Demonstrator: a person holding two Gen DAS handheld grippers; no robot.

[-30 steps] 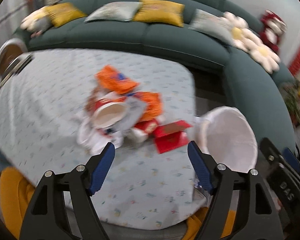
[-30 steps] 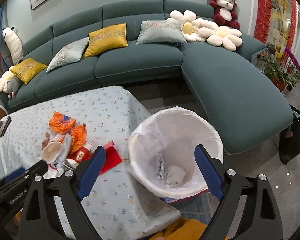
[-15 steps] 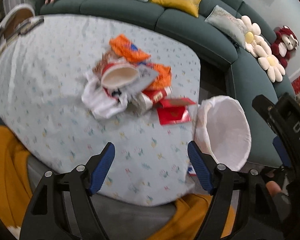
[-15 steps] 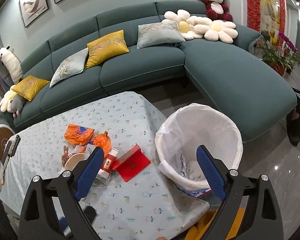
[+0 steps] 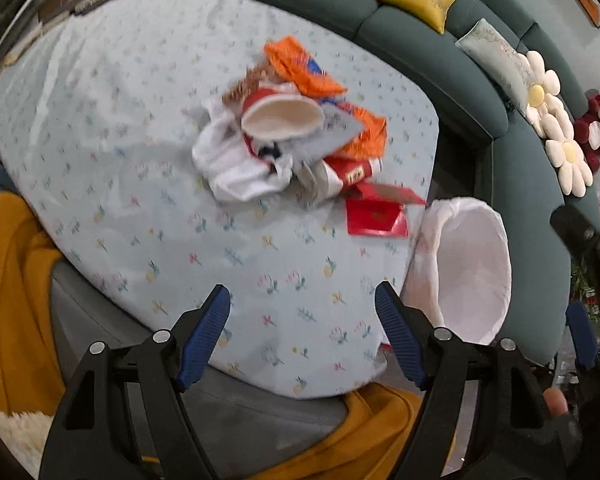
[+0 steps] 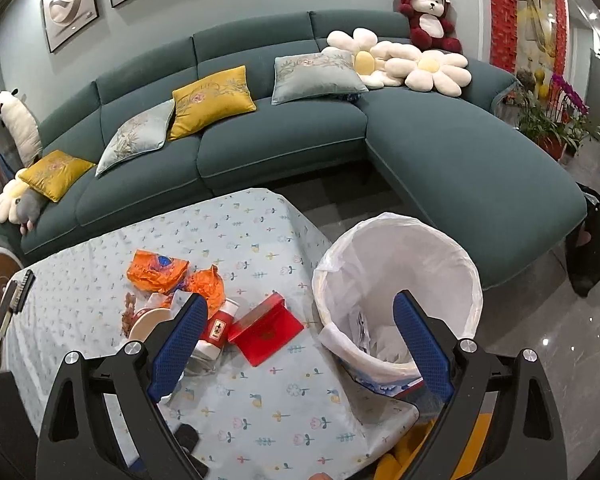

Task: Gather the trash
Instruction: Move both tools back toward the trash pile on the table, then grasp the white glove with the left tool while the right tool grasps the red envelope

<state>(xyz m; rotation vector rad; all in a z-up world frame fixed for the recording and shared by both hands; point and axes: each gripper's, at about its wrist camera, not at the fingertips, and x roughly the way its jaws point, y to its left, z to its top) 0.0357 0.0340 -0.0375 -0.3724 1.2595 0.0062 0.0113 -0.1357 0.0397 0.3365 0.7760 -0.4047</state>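
We hold the left gripper (image 5: 302, 316) above the near edge of the table (image 5: 112, 160), its blue-padded fingers spread wide with nothing between them. The right gripper (image 6: 298, 344) is likewise spread and empty — it hangs over the gap between the table's corner and the bin (image 6: 396, 292).

The trash sits in one heap near the middle of the flowered tablecloth. We see a paper cup (image 5: 280, 118) lying on its side with its mouth toward us, crumpled white tissue (image 5: 236, 168) pressed against it on the near side, and two orange wrappers (image 5: 300, 66) behind and to the right. A small red-labelled bottle (image 6: 216, 328) lies at the heap's edge, touching the pile. Just beside it, toward the bin, lies a red envelope (image 6: 268, 330) with its flap raised.

The bin stands on the floor just beside the table corner, lined with a white bag — some crumpled paper (image 6: 384, 340) already lies at the bottom.

Behind the table runs a teal sofa (image 6: 284, 140) with yellow and grey cushions.
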